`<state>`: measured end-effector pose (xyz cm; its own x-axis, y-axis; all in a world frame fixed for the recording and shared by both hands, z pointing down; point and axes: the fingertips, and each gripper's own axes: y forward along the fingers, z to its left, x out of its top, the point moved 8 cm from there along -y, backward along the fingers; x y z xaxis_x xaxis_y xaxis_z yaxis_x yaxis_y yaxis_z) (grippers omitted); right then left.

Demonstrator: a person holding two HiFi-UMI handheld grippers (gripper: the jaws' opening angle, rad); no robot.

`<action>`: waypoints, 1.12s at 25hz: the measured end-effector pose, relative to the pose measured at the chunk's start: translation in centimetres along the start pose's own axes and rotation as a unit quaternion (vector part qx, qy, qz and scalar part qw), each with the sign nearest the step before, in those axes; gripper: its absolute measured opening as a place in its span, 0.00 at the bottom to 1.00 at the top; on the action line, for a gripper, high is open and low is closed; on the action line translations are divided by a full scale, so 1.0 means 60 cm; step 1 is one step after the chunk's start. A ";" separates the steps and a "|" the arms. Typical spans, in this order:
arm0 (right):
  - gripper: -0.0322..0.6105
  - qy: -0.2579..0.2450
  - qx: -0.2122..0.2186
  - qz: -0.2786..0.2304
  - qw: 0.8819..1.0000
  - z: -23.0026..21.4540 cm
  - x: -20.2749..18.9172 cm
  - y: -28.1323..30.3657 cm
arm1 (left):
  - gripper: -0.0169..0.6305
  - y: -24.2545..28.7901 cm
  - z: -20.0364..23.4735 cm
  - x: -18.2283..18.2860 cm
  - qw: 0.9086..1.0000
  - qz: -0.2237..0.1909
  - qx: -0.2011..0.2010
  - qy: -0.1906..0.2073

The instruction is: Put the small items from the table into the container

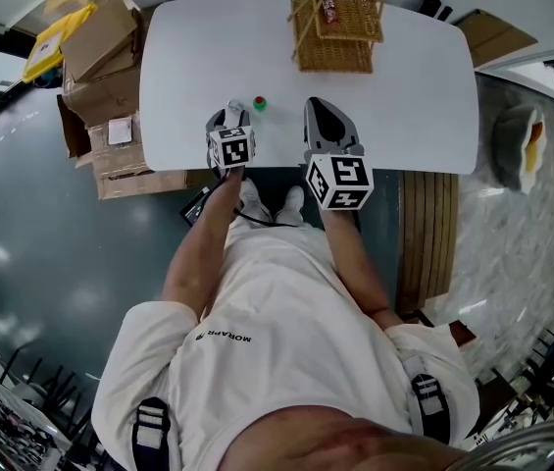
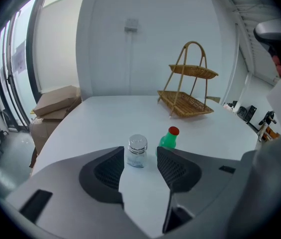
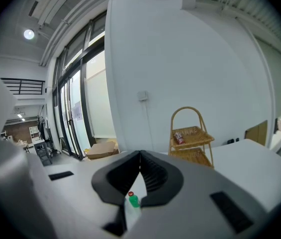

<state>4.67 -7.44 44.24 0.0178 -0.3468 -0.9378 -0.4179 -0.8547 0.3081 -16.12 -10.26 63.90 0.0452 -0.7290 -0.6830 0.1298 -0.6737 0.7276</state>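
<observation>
Now, jar (image 2: 137, 146): upright near the white counter (image 1: 394, 96) edge, green bottle (image 2: 169, 138) just beside at 2 o'clock.
Basket (image 2: 187, 91): wicker, counter's 12 o'clock.
Room: cardboard boxes (image 1: 100, 52) at 9 o'clock.
Left claw (image 2: 140, 158): spread, jar between tips.
Right claw (image 3: 140, 154): pressed together, empty.

Wicker rack (image 2: 186, 103), matt white table (image 2: 105, 118)

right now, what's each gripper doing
Left gripper: open, jar between the jaws, not gripped.
Right gripper: shut, empty.
</observation>
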 end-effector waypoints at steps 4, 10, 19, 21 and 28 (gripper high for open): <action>0.07 0.000 -0.002 0.002 1.000 0.001 -0.004 0.000 | 0.33 0.018 0.003 -0.013 1.000 0.014 0.003 0.009; 0.07 0.001 -0.001 0.004 1.000 -0.002 0.000 -0.004 | 0.33 0.036 0.006 -0.015 0.999 0.021 0.011 0.032; 0.07 -0.002 -0.007 0.009 1.000 -0.015 -0.002 -0.004 | 0.27 0.051 0.002 -0.012 0.998 0.037 0.021 0.053; 0.07 -0.002 -0.011 0.008 1.000 -0.019 -0.003 -0.006 | 0.27 0.049 0.002 -0.012 0.998 0.037 0.019 0.051; 0.07 0.000 -0.017 -0.001 1.000 -0.028 0.002 -0.009 | 0.26 0.029 0.010 -0.002 0.999 0.028 0.023 0.028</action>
<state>6.42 -7.65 44.23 0.0190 -0.3456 -0.9382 -0.3873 -0.8676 0.3117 -16.49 -11.40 65.26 0.1058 -0.7592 -0.6422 0.0806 -0.6371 0.7665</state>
